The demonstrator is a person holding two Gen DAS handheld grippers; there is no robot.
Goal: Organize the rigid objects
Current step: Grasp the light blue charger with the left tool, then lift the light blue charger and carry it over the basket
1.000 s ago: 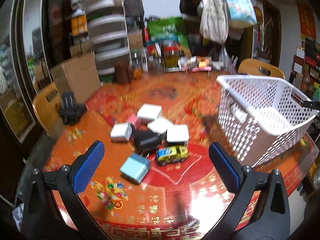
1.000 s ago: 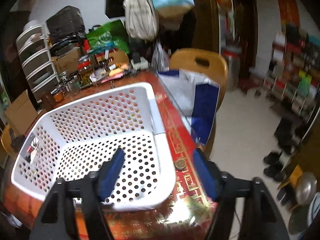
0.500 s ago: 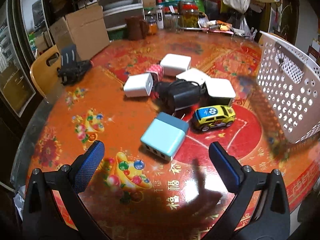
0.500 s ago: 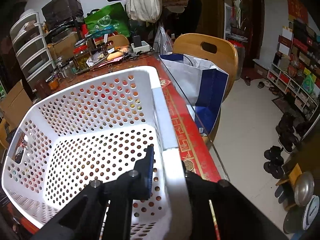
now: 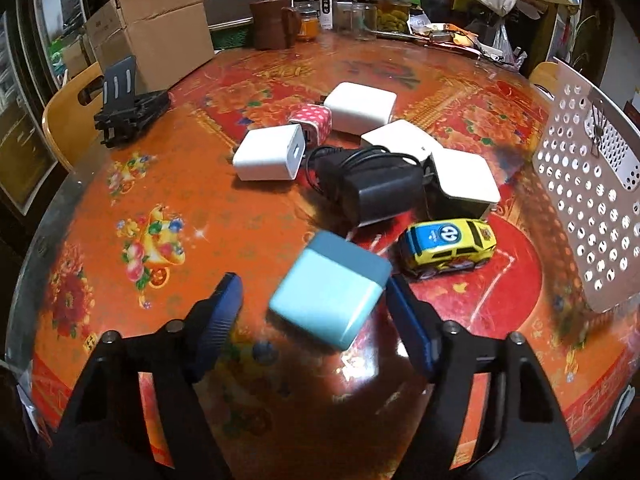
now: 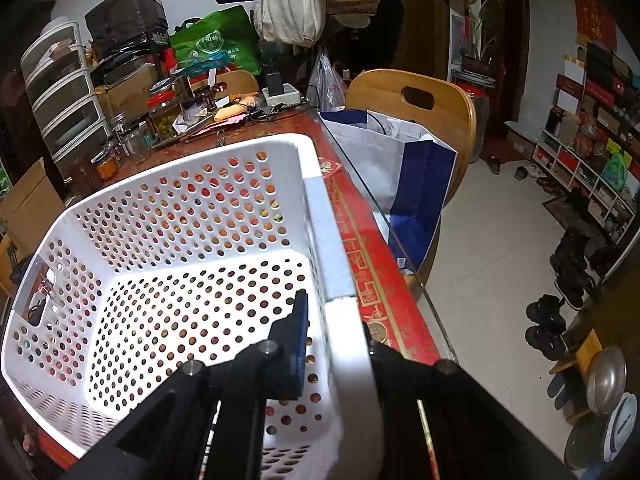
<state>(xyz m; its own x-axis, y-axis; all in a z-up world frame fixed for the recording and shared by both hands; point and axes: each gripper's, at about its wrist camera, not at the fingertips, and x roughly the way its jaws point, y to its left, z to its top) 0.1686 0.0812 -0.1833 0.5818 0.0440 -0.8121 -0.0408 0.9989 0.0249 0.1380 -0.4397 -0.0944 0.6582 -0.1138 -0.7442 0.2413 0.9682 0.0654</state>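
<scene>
A light blue charger block (image 5: pixel 330 296) lies on the red patterned table (image 5: pixel 200 208), between the fingers of my left gripper (image 5: pixel 314 312), whose jaws are closing. The right pad (image 5: pixel 404 320) meets the block's corner; a gap remains at the left pad (image 5: pixel 226 304). Behind it are a yellow toy car (image 5: pixel 448 248), a black adapter with its cable (image 5: pixel 380 192), several white chargers (image 5: pixel 268 158) and a pink dotted cube (image 5: pixel 312 120). My right gripper (image 6: pixel 334 314) is shut on the right wall of the empty white perforated basket (image 6: pixel 328 240), whose side also shows in the left wrist view (image 5: pixel 592 184).
A black folding stand (image 5: pixel 128 108) sits at the table's left, by a wooden chair (image 5: pixel 68 120). Cardboard boxes (image 5: pixel 156 36) and jars (image 5: pixel 360 8) crowd the far edge. Past the basket, the table's glass edge (image 6: pixel 400 248) drops to a blue-and-white bag (image 6: pixel 400 176) on a chair (image 6: pixel 412 104).
My left gripper came down toward the blue block and its jaws narrowed around it. My right gripper went from half open over the basket to shut on its wall, then stayed still.
</scene>
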